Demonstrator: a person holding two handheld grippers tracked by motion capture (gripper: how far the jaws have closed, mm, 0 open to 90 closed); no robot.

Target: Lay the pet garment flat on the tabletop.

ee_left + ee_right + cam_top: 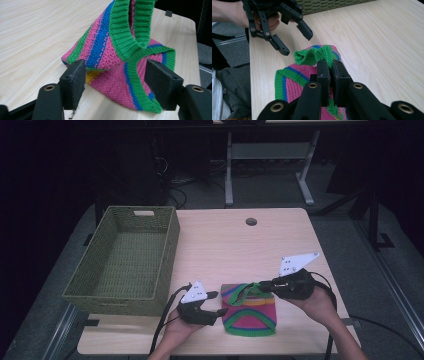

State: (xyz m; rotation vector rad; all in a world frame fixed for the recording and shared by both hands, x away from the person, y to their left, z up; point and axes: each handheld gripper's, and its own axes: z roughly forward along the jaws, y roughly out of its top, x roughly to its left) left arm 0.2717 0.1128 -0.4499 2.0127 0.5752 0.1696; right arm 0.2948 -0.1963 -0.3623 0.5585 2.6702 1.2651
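Note:
A knitted piece (pixel 250 315) in pink, blue, green and yellow stripes lies near the table's front edge. My right gripper (pixel 260 284) comes in from the right and is shut on its green ribbed rim (pixel 312 55), holding that edge up off the rest of the piece (pixel 289 82). My left gripper (pixel 220 303) stands open just left of the piece. In the left gripper view its jaws (pixel 116 65) stand on either side of the near corner of the knit (pixel 112 55) without pressing on it. The right gripper view has the left gripper (pixel 297 44) beyond the raised rim.
A green woven basket (pixel 125 300) with nothing in it stands on the left of the light wooden table (pixel 240 245), close to my left hand. A round cable hole (pixel 251 221) sits at the back. Another desk's frame (pixel 229 170) stands behind the table.

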